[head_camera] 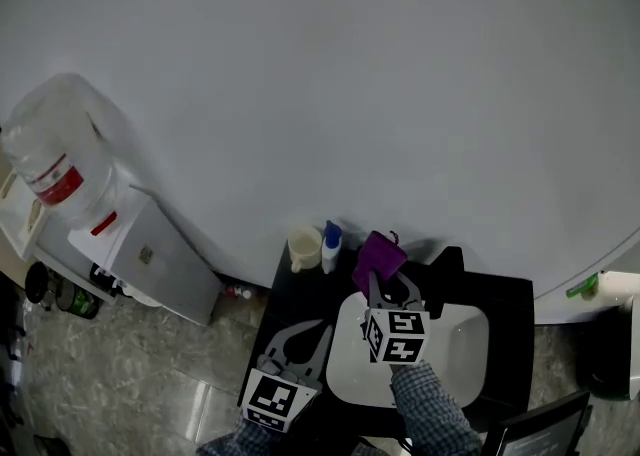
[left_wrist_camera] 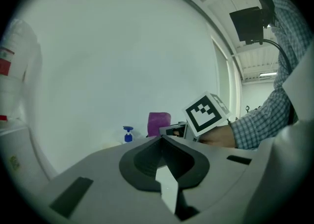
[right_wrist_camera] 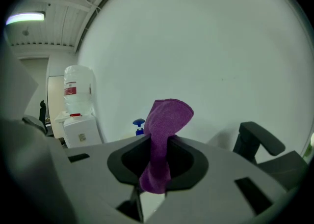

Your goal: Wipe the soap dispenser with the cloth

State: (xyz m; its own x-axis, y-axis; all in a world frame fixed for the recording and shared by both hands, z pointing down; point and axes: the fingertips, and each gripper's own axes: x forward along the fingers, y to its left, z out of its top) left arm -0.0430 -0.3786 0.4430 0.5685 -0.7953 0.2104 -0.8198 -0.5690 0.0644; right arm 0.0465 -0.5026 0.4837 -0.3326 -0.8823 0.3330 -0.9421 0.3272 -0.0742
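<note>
The soap dispenser (head_camera: pixel 331 247) is a small white bottle with a blue pump, standing at the back of a black counter (head_camera: pixel 290 289). It also shows far off as the dispenser (left_wrist_camera: pixel 128 134) and behind the cloth as the blue pump (right_wrist_camera: pixel 139 125). My right gripper (head_camera: pixel 385 284) is shut on a purple cloth (head_camera: pixel 378 258), held just right of the dispenser; the cloth (right_wrist_camera: pixel 162 144) sticks up from between the jaws. My left gripper (head_camera: pixel 302 342) hangs lower left over the counter, shut and holding nothing.
A cream cup (head_camera: pixel 304 248) stands left of the dispenser. A white basin (head_camera: pixel 455 349) lies in the counter under my right gripper. A water cooler (head_camera: pixel 95 224) stands at the left, a black chair (right_wrist_camera: pixel 260 142) at the right, a white wall behind.
</note>
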